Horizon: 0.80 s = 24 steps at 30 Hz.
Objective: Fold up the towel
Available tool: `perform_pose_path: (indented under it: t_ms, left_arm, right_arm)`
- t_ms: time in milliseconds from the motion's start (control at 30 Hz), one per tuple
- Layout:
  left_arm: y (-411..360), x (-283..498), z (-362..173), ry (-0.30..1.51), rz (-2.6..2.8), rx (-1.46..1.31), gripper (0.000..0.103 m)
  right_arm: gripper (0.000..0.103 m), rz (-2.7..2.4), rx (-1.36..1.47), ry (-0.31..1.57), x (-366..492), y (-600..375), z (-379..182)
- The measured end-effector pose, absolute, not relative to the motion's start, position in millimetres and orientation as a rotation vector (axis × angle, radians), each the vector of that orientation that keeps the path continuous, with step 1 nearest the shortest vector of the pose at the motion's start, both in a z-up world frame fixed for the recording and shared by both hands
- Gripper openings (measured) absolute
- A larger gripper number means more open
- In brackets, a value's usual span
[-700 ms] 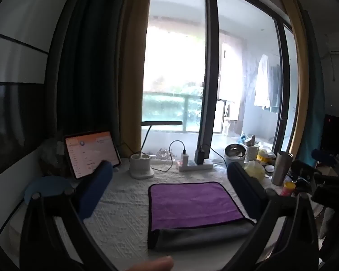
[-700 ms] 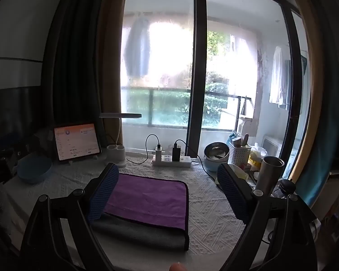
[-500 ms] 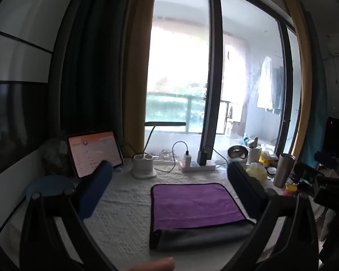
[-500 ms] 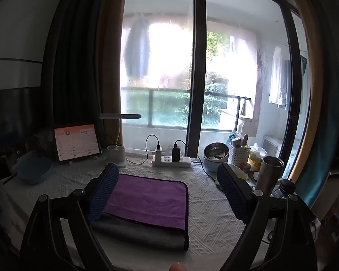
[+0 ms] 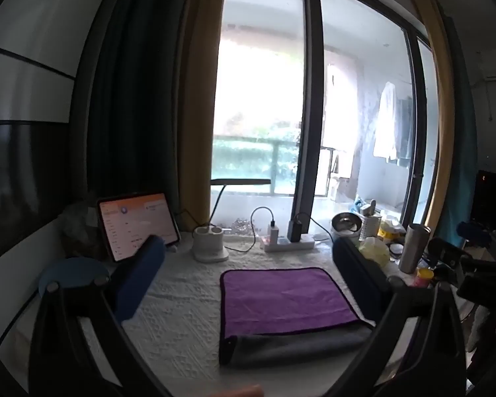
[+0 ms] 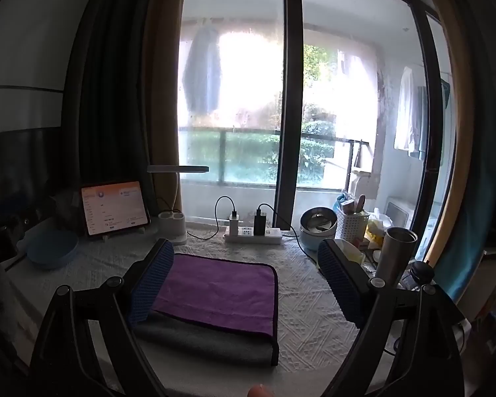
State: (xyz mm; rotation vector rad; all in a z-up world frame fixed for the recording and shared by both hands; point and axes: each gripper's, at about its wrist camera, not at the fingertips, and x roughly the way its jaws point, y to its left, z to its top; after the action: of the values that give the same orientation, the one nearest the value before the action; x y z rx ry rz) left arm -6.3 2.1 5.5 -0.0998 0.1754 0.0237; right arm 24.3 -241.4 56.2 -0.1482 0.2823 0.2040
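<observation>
Right wrist view: your right tool [image 6: 248, 278] and left tool [image 5: 248, 278] gape, empty, above the folded towel [image 6: 215, 297]; white basket [image 6: 351, 228] holds utensils.

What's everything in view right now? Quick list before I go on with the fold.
towel: 1, purple with grey near edge showing, flat on table centre
table: 1, white textured cover
tablet: 1, screen lit, propped at back left
bowl: 1, blue, left of tablet stand
lamp: 1, white, base behind towel
power strip: 1, white, two chargers plugged in, by window
pot: 1, steel, back right
basket: 1, white, beside pot
tumbler: 1, steel, right edge
left gripper: 1, blue pads, open, above table, not touching towel
right gripper: 1, blue pads, open, above towel's right side
</observation>
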Motion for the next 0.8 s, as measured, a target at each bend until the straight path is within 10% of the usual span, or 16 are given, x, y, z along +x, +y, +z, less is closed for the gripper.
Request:
perform_pose_path:
  t_ms: [800]
  left_arm:
    - [0.1,-7.6,3.4,0.172,0.015,-0.094,0.102]
  right_arm:
    - [0.091,0.204,-0.144,0.283,24.2,-242.0,55.9]
